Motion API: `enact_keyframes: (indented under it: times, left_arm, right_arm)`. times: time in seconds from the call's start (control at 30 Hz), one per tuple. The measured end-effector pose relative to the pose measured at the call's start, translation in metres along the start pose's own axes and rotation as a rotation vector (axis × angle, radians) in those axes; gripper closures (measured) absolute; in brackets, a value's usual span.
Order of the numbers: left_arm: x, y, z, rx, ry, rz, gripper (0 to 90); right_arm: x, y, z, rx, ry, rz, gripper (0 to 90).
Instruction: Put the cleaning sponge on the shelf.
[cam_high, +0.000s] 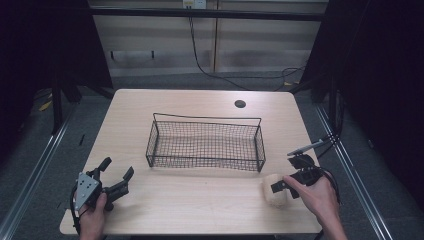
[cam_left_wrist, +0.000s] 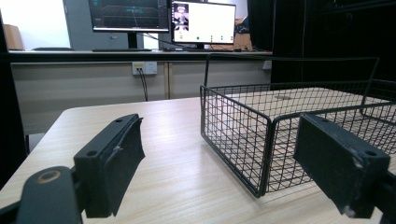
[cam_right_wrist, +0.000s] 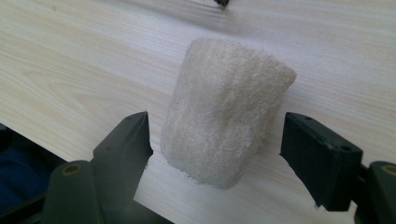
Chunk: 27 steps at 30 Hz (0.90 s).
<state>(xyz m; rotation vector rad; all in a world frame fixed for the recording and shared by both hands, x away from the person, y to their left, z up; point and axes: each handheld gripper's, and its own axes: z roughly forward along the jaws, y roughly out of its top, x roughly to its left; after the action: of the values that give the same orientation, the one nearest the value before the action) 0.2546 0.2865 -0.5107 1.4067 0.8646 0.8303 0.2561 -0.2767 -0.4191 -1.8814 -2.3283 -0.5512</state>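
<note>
- Pale wooden counter (cam_high: 200, 200), with a black wire basket (cam_high: 205, 142) standing at its middle as the landmark.
- Nothing visible inside the basket's mesh.
- Near and to the right of the basket, close to the counter's front edge: a cream, fuzzy roll of cloth (cam_right_wrist: 226, 116), lying on the wood just off the basket's near right corner.
- Right claw (cam_right_wrist: 215, 154) around that roll, jaws spread wide on either side of it, small gaps visible between pads and cloth (not gripping).
- Right hand (cam_high: 315, 195) on the tool, cable trailing behind.
- Left claw (cam_high: 117, 172) near and to the left of the basket, over bare wood, jaws wide apart and holding nothing.
- Left hand (cam_high: 92, 215) at the counter's front left corner.
- Beyond the basket, a round hole (cam_high: 240, 104) in the counter's far side.
- Farther back (left gripper view), monitors (cam_left_wrist: 163, 18) on a desk.
</note>
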Motion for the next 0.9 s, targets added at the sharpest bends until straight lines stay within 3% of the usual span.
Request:
enact_keyframes:
  times: [0.4,0.5,0.9]
  left_arm:
    - [0.000,0.000,0.000,0.000,0.012,0.004,15.4]
    - [0.000,0.000,0.000,0.001,-0.001,-0.001,15.4]
    - [0.000,0.000,0.000,0.000,-0.001,0.000,15.4]
  right_arm:
    - [-0.002,0.004,0.014,0.039,-0.015,0.015,22.0]
    - [-0.001,0.005,0.020,0.058,-0.011,0.016,21.6]
    - [0.000,0.008,0.033,0.078,-0.007,0.012,28.3]
